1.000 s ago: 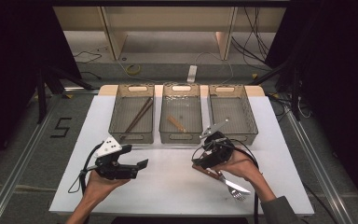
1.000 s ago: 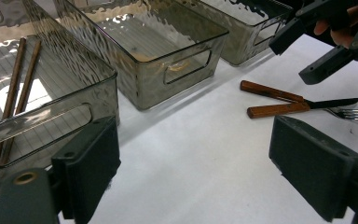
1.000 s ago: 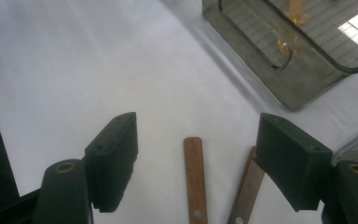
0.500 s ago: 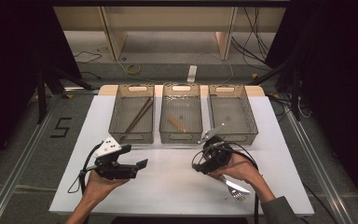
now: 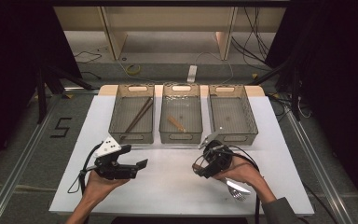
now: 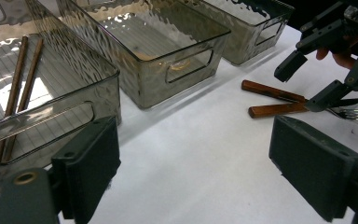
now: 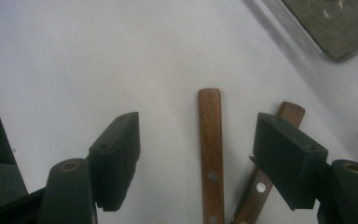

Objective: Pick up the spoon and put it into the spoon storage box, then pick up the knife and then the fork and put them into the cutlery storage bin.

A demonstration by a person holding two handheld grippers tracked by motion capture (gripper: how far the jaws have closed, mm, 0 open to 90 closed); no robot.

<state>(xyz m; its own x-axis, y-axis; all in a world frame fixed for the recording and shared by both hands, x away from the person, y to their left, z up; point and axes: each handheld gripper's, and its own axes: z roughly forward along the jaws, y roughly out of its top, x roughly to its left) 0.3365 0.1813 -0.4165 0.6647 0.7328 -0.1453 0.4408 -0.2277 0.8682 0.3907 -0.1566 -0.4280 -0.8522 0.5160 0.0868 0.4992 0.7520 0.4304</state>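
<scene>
white table top [image 5: 177,186], grey floor [image 5: 23,140] w/ cables.

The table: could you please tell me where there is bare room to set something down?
The white table is bare between the left hand-held gripper and the right hand-held gripper. It is crowded around the two wooden-handled utensils and along the three bins.

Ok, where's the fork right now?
The fork lies on the white table, front right, beside another wooden-handled utensil. The open right claw hovers over both handles, in front of the right bin.
</scene>
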